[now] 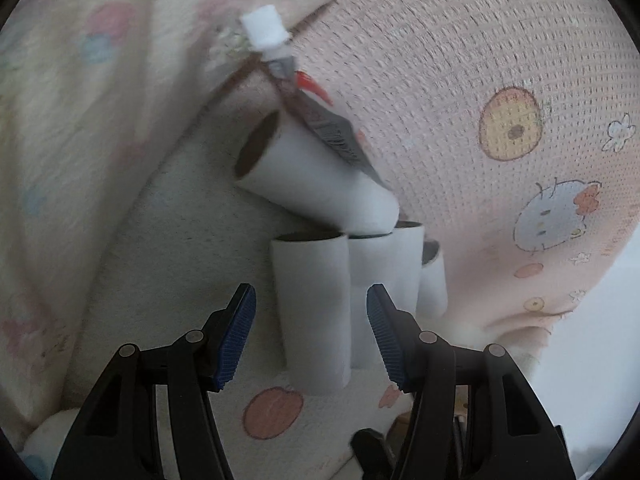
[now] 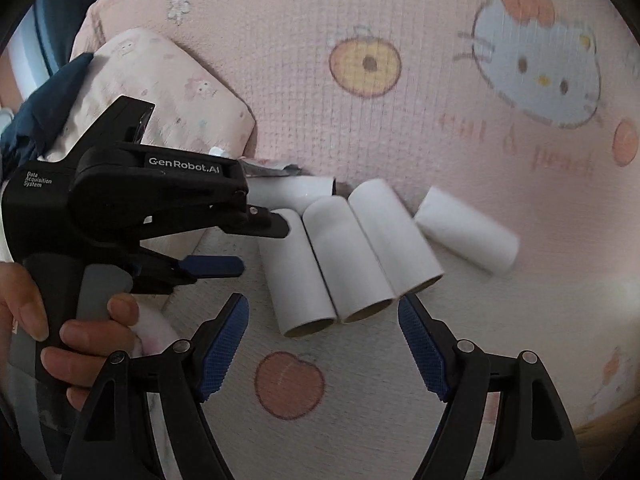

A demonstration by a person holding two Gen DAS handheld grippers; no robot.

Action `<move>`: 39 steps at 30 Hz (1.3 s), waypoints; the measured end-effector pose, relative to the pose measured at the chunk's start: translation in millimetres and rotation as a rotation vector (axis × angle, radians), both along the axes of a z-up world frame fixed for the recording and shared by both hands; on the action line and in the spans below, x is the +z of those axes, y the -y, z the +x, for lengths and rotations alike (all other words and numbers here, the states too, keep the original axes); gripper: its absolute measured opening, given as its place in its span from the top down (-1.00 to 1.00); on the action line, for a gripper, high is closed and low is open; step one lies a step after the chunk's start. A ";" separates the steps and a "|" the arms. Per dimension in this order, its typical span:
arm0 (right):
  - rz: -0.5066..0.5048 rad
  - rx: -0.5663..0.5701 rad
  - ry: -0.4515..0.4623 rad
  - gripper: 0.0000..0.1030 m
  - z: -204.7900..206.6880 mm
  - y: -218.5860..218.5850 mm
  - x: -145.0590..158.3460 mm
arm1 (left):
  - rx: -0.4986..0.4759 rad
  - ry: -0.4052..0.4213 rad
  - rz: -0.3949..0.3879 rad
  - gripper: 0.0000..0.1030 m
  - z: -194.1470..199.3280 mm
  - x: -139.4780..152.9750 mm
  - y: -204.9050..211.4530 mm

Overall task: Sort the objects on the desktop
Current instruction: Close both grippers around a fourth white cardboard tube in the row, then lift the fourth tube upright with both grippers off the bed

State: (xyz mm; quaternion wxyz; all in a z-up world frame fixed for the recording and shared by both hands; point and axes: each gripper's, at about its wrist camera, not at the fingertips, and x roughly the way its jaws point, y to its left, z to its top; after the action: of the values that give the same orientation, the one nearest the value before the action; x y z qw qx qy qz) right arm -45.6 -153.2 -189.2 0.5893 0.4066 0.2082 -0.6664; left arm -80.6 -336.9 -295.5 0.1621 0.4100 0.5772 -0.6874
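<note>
Three cardboard tubes (image 2: 344, 264) lying side by side, long axes toward right gripper (image 2: 324, 344), jaws spread, empty; left gripper (image 1: 312, 336) likewise agape.

A soft pink waffle-weave blanket (image 2: 400, 128) printed with cartoon cats and peaches covers the surface, a cream patterned pillow (image 2: 168, 92) at its edge, in even daylight.
</note>
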 end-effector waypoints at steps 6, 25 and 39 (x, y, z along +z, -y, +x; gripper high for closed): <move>0.038 -0.051 0.080 -0.47 -4.6 1.9 -16.1 | 0.014 -0.001 -0.057 -0.20 -17.9 2.0 0.2; 0.092 -0.116 0.265 -0.02 0.6 4.1 -48.7 | -0.104 0.055 -0.048 0.09 -39.3 0.0 -22.1; 0.099 -0.131 0.159 0.17 2.8 -38.9 -39.4 | -0.293 -0.131 -0.093 0.10 -30.2 17.6 -53.2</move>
State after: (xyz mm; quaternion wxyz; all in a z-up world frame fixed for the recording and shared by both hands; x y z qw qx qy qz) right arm -42.8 -114.3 -228.6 0.5382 0.4997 0.1664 -0.6580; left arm -110.7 -283.8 -277.9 0.0410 0.4362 0.4879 -0.7550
